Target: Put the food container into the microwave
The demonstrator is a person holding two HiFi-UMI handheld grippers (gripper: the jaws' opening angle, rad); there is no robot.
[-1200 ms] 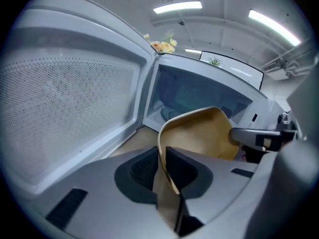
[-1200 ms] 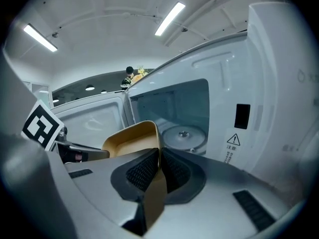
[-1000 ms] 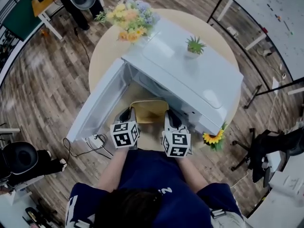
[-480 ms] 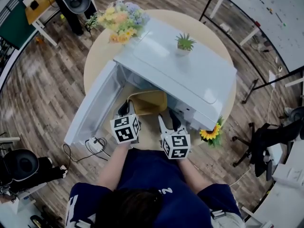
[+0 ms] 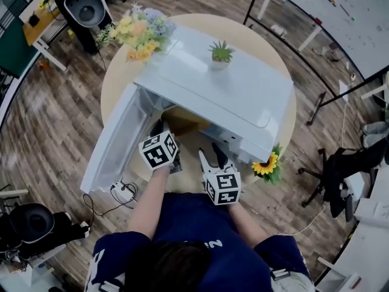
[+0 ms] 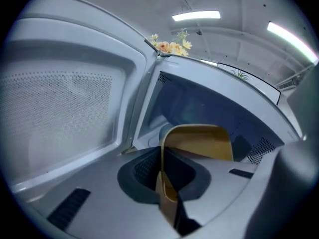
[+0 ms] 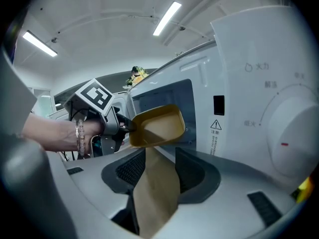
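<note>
Pinching food container (image 6: 199,142) rim in left gripper (image 5: 161,129) at microwave (image 5: 231,90) mouth — just spreading right gripper (image 5: 208,152) wide, empty.

Logged left gripper (image 5: 160,128) extended farther than the right, angled down, jaws pinched together on the rim of the food container (image 6: 199,141). Logged right gripper (image 5: 208,153) nearer, also angled down, jaws just opened wide, nothing between them.

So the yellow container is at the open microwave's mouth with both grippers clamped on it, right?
Not both. Only the left gripper is clamped on the yellow container; the right gripper has just opened and stands clear of it, as the right gripper view shows. The microwave is open.
</note>
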